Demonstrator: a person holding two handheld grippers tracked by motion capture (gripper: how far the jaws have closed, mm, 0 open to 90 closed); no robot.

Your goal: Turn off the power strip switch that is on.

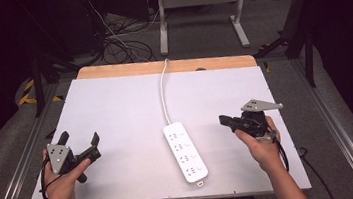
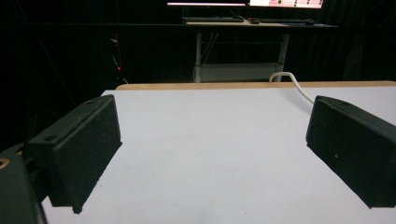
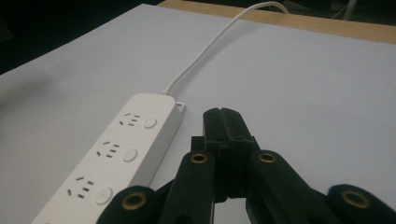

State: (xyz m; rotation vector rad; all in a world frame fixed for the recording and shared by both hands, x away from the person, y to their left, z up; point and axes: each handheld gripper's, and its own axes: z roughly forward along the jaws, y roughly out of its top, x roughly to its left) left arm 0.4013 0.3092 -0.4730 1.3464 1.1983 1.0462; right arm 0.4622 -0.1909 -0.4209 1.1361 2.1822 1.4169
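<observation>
A white power strip (image 1: 185, 152) lies flat near the middle of the table (image 1: 115, 111), closer to the person's side; its white cord (image 1: 163, 91) runs away over the far wooden edge (image 1: 111, 70); it has four rows of sockets, each with a round button.

The right claw (image 1: 224, 120) is just to the right of the strip, not touching it; its jaws are pressed together with nothing between them.

The left claw (image 1: 80, 143) is well apart at the left; its jaws are spread wide over the bare white top.

Behind the table the room is dark; there are tangled cables (image 1: 117, 41) on the floor and a grey desk frame (image 1: 201, 6).
</observation>
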